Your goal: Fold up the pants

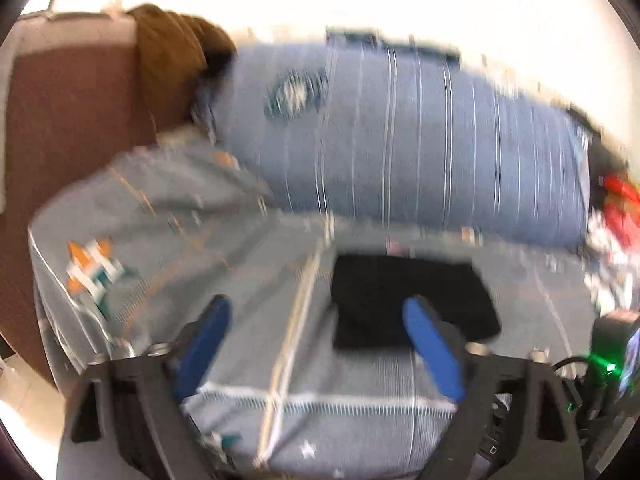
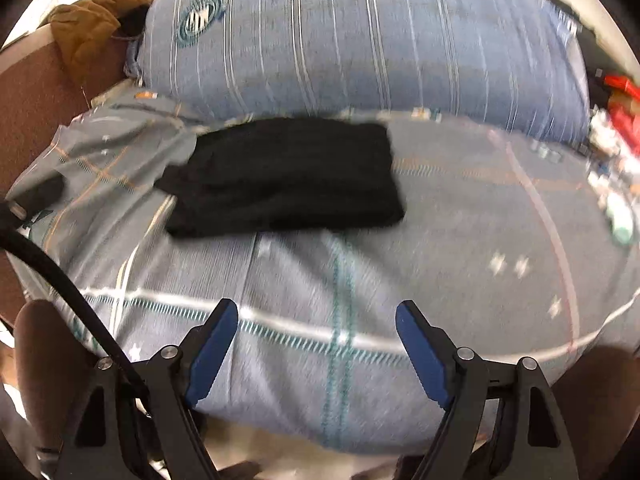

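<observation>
Bright daylight, background blown out white; heavy motion blur throughout; fisheye bending and dark vignette at edges.

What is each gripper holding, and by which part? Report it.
Nothing is held. The left gripper and the right gripper are both open with empty jaws, while the folded black pants lie untouched on the bedspread.

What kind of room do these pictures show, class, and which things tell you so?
Probably a bedroom: black folded pants lie on a patterned grey bedsheet, with a big blue striped pillow behind and a brown headboard alongside.
</observation>
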